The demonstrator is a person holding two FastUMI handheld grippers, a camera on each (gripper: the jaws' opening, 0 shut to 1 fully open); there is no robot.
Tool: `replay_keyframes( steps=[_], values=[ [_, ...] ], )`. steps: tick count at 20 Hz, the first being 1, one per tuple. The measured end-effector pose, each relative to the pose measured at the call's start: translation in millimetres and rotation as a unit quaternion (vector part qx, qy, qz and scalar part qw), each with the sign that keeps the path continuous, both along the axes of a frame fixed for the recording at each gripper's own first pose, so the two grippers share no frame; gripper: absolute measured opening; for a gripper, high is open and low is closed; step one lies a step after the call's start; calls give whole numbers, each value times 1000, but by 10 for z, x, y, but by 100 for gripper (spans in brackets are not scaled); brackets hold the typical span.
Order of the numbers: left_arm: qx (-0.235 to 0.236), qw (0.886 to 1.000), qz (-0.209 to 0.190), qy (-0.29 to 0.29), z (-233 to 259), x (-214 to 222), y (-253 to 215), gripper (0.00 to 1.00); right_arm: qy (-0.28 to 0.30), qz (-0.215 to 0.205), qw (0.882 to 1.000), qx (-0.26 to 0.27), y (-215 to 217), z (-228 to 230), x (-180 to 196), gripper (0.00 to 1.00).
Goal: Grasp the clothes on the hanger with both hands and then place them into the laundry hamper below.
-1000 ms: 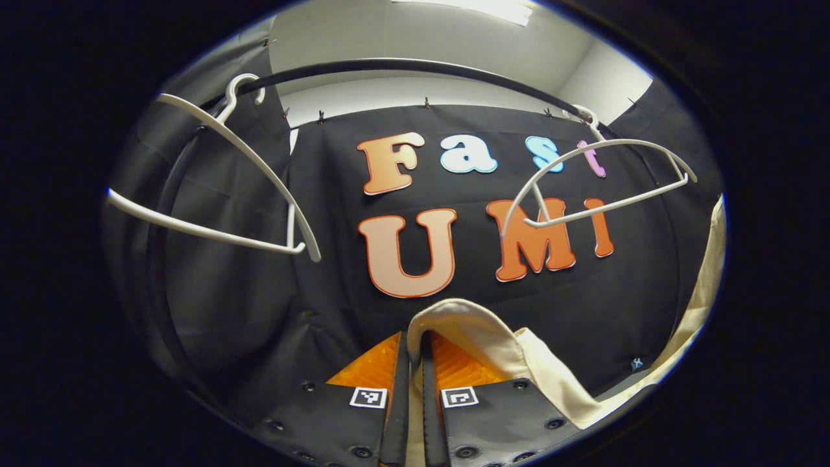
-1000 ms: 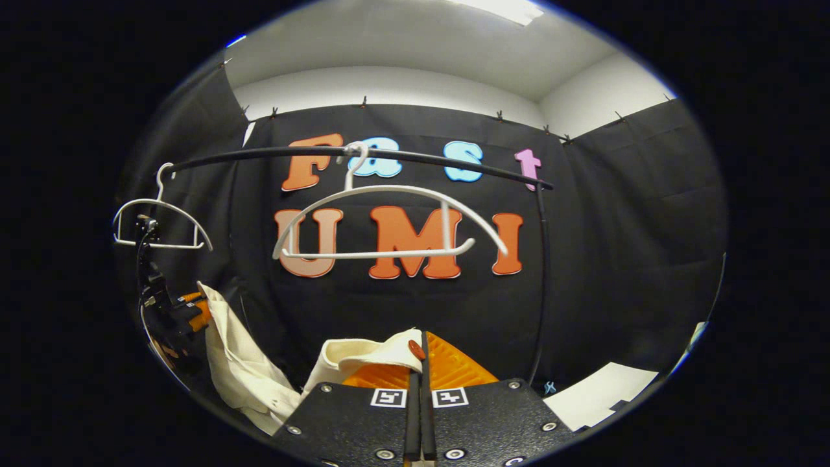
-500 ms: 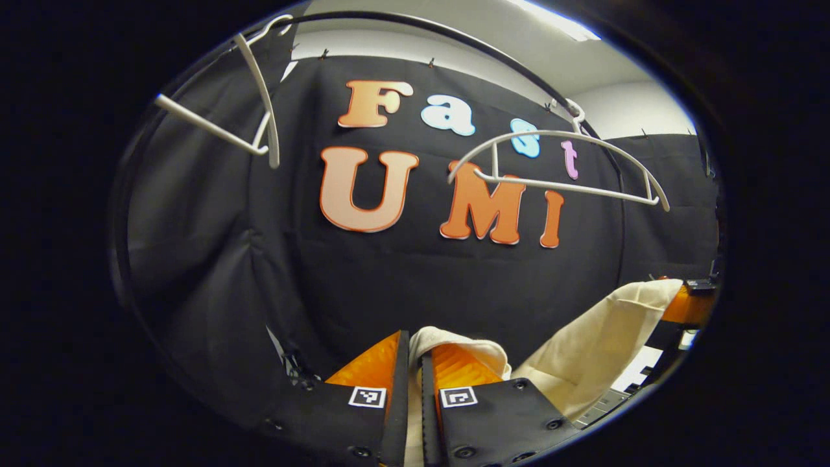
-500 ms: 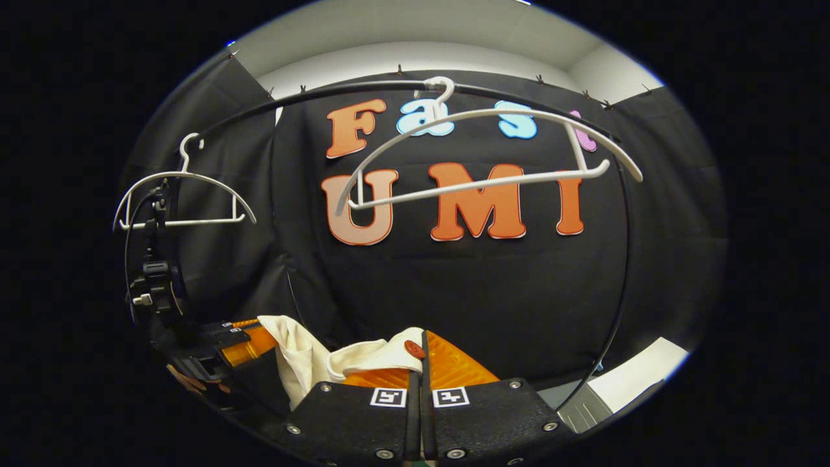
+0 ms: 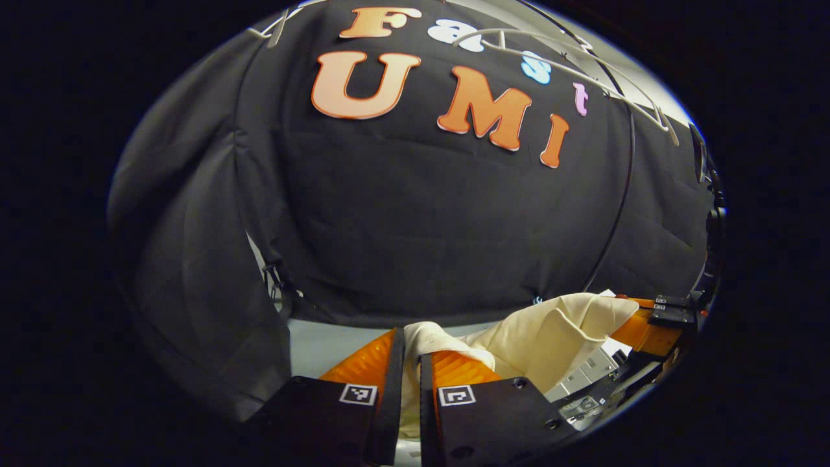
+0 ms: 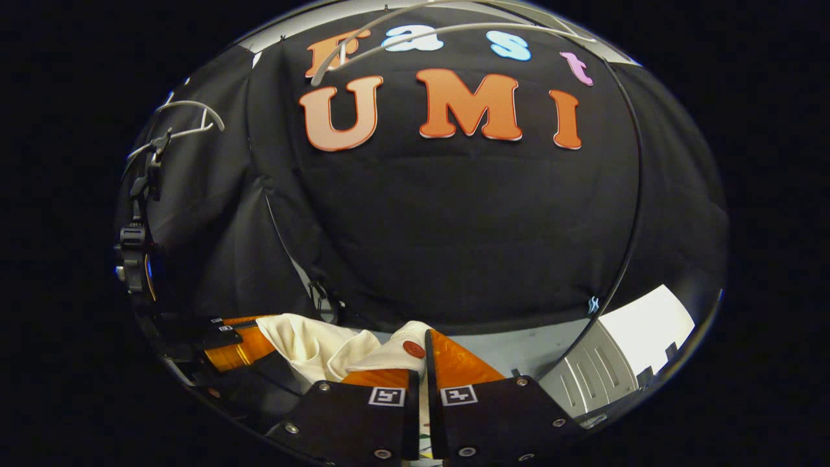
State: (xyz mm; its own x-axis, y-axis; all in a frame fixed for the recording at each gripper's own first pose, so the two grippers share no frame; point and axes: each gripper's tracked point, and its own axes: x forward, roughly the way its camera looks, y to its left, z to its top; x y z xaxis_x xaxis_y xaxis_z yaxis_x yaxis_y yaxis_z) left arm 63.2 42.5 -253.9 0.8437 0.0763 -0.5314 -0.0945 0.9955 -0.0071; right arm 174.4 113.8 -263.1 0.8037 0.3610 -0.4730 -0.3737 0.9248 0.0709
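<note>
Left gripper view: my left hand-held gripper (image 5: 410,363) is clenched on a fold of the cream garment (image 5: 551,331), which stretches rightward to the other gripper at the frame's edge. Right gripper view: my right hand-held gripper (image 6: 421,373) pinches the same garment beside a red button (image 6: 412,349); two bare white hangers (image 6: 447,29) hang on the black rail above.

Black cloth wall (image 5: 415,214) across most of both views, creased and folded at left. Thin black curved rail (image 6: 639,175) down the right side. Pale grey floor (image 6: 519,353) along the bottom; bright white patch (image 6: 655,321) lower right.
</note>
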Motion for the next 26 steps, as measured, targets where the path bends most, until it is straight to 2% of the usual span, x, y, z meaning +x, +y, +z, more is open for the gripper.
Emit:
replay_keyframes(
  steps=[1,2,3,6,8,9,10,11,12,14,19,26],
  values=[
    [-4,1000,-2,28,-166,-57,11,28,20,2,1000,-5,29,-184,-45,6],
    [-11,998,-3,67,-367,-168,-3,29,41,-4,999,-13,20,-396,-91,0],
    [-20,994,1,103,-549,-294,10,49,61,-8,998,-19,-1,-602,-137,9],
    [-37,983,17,178,-1063,-599,48,58,122,-4,992,-20,33,-1097,-388,29],
    [-33,976,31,212,-1251,-827,161,86,142,-4,990,-23,21,-1266,-486,39],
    [-29,975,39,218,-1331,-909,228,100,151,-3,988,-23,5,-1315,-547,50],
    [-27,973,45,224,-1421,-1005,293,96,158,-6,987,-21,-17,-1343,-576,62],
    [-27,973,51,224,-1429,-1059,324,100,164,-11,986,-17,-34,-1373,-631,67],
    [-27,974,57,218,-1394,-1106,350,98,168,-16,986,-11,-61,-1384,-679,87],
    [-35,978,60,196,-1236,-1102,366,98,171,-24,985,0,-111,-1343,-771,93],
    [-40,991,61,110,-507,-1058,369,98,129,-45,991,7,-313,-1029,-879,94],
    [-22,999,42,-5,601,-1090,202,100,34,-56,997,35,-490,46,-1157,94]
  ],
)
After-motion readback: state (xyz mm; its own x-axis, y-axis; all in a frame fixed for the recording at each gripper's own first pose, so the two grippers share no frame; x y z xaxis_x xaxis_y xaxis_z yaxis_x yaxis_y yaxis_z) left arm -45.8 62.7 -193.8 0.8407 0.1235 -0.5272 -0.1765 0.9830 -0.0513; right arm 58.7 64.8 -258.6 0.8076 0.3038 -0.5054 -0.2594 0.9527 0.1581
